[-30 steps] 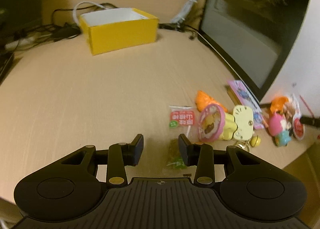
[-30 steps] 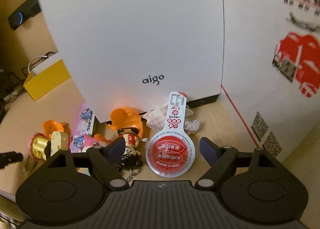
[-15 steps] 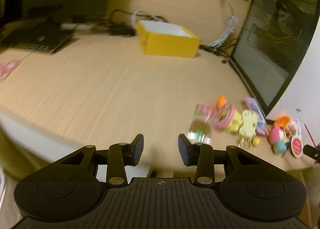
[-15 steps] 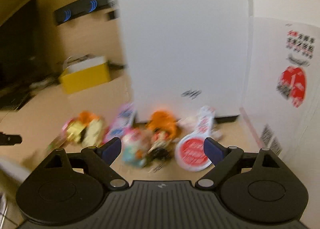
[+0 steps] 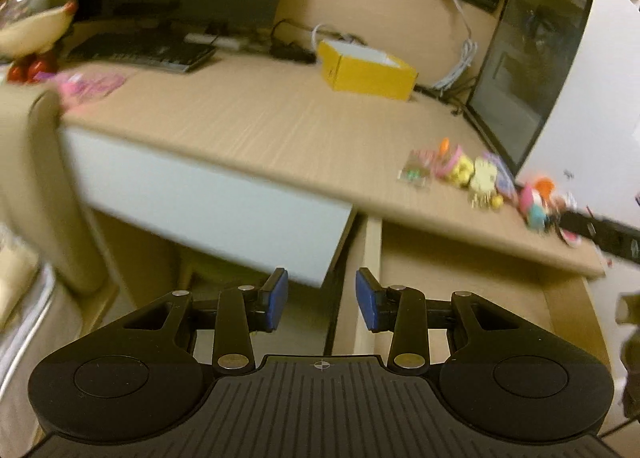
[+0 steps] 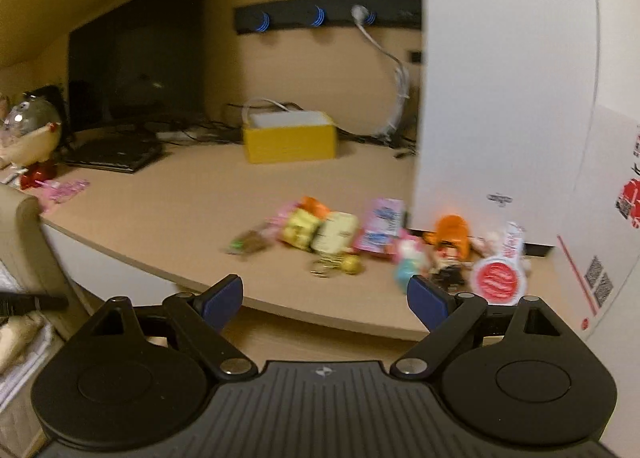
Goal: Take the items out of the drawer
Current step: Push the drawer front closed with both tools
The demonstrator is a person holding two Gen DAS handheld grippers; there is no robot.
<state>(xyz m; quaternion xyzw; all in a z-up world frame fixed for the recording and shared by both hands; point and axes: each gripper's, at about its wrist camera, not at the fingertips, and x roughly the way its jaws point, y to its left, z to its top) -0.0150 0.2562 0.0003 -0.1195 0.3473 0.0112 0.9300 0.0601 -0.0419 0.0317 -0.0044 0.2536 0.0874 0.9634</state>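
A row of small toys and snack packets (image 6: pixel 340 234) lies on the wooden desk (image 6: pixel 180 218) near its front edge, beside a white computer case (image 6: pixel 500 78). In the left wrist view the same toys (image 5: pixel 480 174) sit at the right of the desk. Under the desk edge a white drawer front (image 5: pixel 208 202) shows, with a wooden cabinet panel (image 5: pixel 460 274) to its right. My left gripper (image 5: pixel 322 296) hangs open and empty below the desk edge, in front of the drawer's right corner. My right gripper (image 6: pixel 326 298) is wide open and empty, just in front of the desk edge.
A yellow open box (image 6: pixel 290 136) stands at the back of the desk among cables. A dark monitor (image 6: pixel 136 66) and keyboard (image 6: pixel 114 154) sit at the left, with a round figurine (image 6: pixel 30 138) and a pink packet (image 6: pixel 64 190). A beige chair back (image 5: pixel 36 178) rises at left.
Both grippers have pulled back and dropped from over the toys to below the desk's front edge. The drawer front and cabinet have come into the left wrist view. Both stay open.
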